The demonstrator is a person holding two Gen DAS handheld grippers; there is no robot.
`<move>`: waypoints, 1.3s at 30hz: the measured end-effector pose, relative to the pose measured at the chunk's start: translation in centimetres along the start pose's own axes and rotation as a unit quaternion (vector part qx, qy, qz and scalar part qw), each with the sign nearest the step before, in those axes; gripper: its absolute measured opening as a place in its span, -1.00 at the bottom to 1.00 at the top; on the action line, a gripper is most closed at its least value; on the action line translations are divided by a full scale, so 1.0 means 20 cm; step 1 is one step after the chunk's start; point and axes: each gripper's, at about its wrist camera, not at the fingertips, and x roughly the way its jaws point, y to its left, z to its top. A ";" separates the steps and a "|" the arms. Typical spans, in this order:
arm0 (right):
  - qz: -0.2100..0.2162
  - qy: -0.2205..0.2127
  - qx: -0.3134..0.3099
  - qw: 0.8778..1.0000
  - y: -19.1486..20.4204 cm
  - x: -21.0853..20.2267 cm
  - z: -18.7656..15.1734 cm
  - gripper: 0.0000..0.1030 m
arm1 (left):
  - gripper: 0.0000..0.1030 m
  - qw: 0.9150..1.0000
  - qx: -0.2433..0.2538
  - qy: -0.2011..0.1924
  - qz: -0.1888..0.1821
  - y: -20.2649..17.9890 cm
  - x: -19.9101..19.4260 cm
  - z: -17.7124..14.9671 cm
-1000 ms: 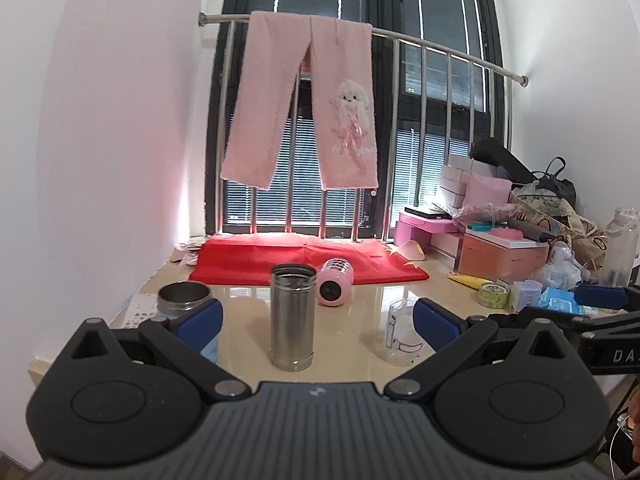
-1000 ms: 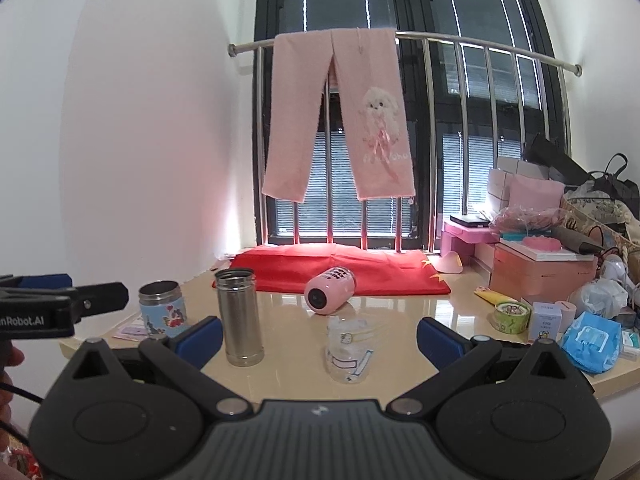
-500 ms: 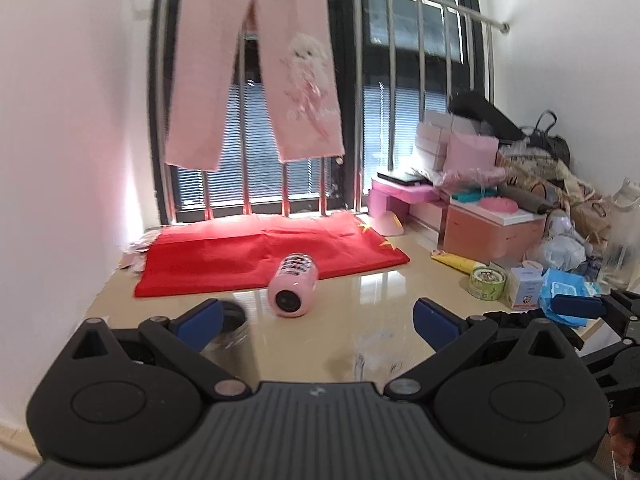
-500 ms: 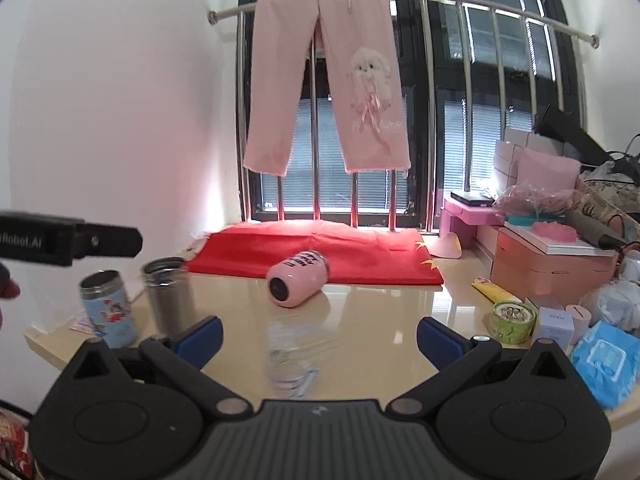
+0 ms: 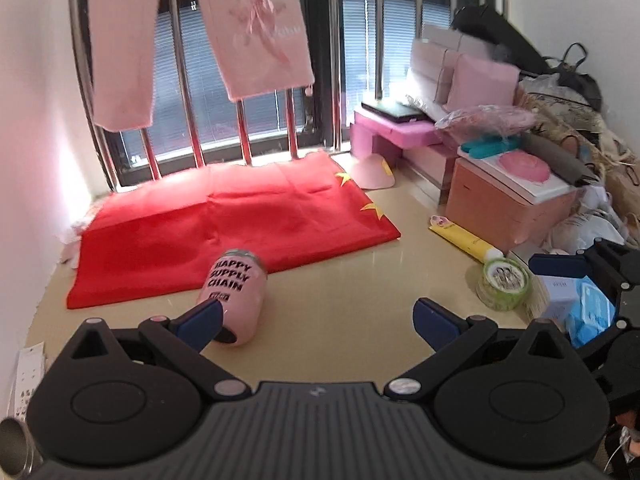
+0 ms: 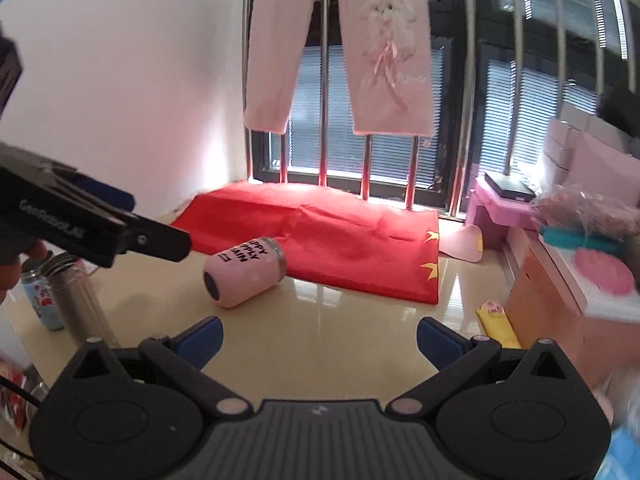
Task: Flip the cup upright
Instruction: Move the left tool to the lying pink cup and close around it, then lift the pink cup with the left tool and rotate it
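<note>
A pink cup [image 5: 236, 292] with black lettering lies on its side on the beige table, its dark base toward me and its mouth toward the red cloth. It also shows in the right wrist view [image 6: 244, 276]. My left gripper [image 5: 318, 322] is open and empty, and its left fingertip overlaps the cup's near end in the view. My right gripper [image 6: 320, 338] is open and empty, short of the cup and to its right. The left gripper's body [image 6: 92, 220] crosses the left of the right wrist view.
A red cloth [image 5: 224, 224] lies behind the cup. A steel tumbler [image 6: 76, 300] and a printed can [image 6: 40, 300] stand at the left. A green tape roll [image 5: 502, 284], yellow tube [image 5: 464, 240], blue packs and pink boxes [image 5: 508, 204] crowd the right.
Both grippers have moved forward and lower over the table toward the pink cup. The steel tumbler and the clear cup have dropped out of the left wrist view's middle.
</note>
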 end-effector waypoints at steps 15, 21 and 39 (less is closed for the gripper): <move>0.104 0.095 -0.069 0.988 -0.31 0.57 0.21 1.00 | 1.00 0.981 -0.027 0.172 0.087 0.17 0.76 0.28; 0.128 0.108 -0.061 0.984 -0.35 0.68 0.17 1.00 | 1.00 0.956 0.005 0.271 0.115 0.31 1.15 0.28; 0.074 0.087 -0.008 0.993 -0.34 0.48 0.07 1.00 | 0.64 0.931 0.077 0.334 0.123 0.37 1.38 0.11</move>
